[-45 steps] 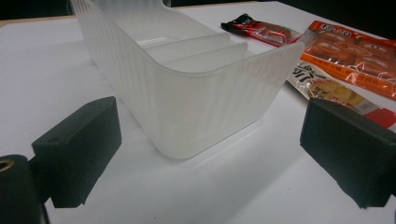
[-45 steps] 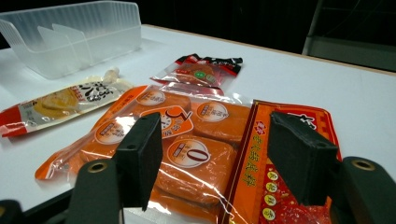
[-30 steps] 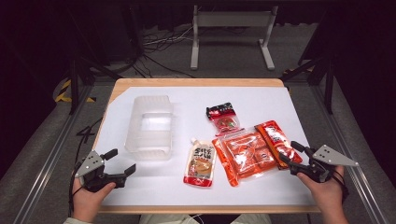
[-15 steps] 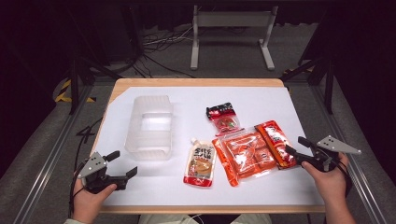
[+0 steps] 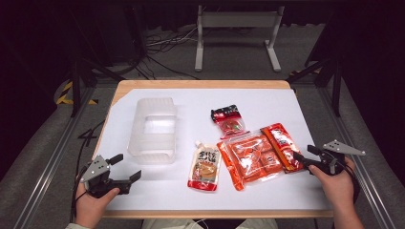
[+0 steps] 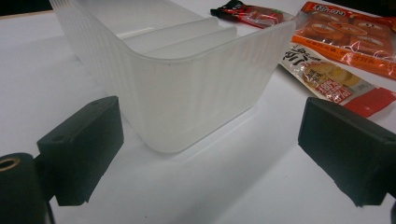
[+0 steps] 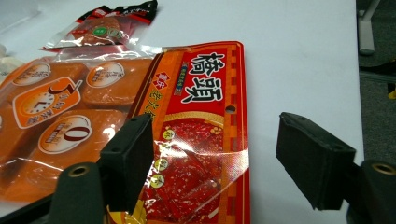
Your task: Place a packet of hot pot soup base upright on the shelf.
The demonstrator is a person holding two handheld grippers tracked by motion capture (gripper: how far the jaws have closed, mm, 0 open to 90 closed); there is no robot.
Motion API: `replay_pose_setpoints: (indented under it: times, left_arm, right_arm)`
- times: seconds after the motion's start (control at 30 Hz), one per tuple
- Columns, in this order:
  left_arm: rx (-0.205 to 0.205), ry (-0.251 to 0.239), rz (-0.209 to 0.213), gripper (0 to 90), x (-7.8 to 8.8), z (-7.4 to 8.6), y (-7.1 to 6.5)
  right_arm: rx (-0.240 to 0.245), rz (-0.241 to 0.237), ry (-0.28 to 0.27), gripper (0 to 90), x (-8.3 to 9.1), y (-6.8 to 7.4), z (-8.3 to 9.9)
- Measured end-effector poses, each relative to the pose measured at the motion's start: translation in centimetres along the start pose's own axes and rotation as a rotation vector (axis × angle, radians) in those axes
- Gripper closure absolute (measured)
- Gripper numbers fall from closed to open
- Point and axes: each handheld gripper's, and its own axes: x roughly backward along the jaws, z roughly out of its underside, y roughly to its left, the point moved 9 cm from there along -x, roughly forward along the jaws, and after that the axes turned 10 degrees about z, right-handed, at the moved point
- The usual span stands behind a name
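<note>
Right gripper point(image 5: 300, 158), jaws apart and just widened around the red packet point(image 7: 201, 140) edge at table's 4 o'clock: light, limp, slippery film; pinch near edge.

The red sachet point(image 7: 201, 140) reads "橋頭"; the orange pack point(image 7: 51, 116) shows "0".

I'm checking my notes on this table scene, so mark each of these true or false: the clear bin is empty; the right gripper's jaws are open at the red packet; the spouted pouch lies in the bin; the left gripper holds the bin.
1. The clear bin is empty. True.
2. The right gripper has its jaws open at the red packet. True; they have just been opening, one jaw over the packet.
3. The spouted pouch lies in the bin. False; it lies on the table beside it.
4. The left gripper holds the bin. False; it is open, short of the bin.
</note>
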Motion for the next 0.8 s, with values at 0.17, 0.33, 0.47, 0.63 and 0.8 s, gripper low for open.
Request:
replay_pose_setpoints:
  times: [0.17,0.33,0.47,0.63,0.8]
  left_arm:
    - [-0.002,-0.006,-0.002,7.5,0.0,-0.1,0.0]
    - [-0.003,-0.002,0.001,7.5,0.0,0.0,0.0]
    - [0.002,-0.004,0.001,7.5,0.0,0.0,0.0]
    - [0.004,0.000,-0.001,7.4,0.0,0.0,0.0]
    - [-0.009,0.016,-0.005,7.5,-0.1,0.1,0.1]
  right_arm:
    - [0.008,-0.001,0.044,27.1,-0.4,-0.1,1.0]
    - [0.020,-0.003,0.063,27.1,-0.4,0.1,1.5]
    - [-0.006,-0.024,0.086,27.4,-0.5,0.3,1.7]
    - [-0.044,-0.055,0.119,29.9,-0.4,0.8,2.0]
    - [-0.058,-0.058,0.090,30.0,-0.2,0.9,1.6]
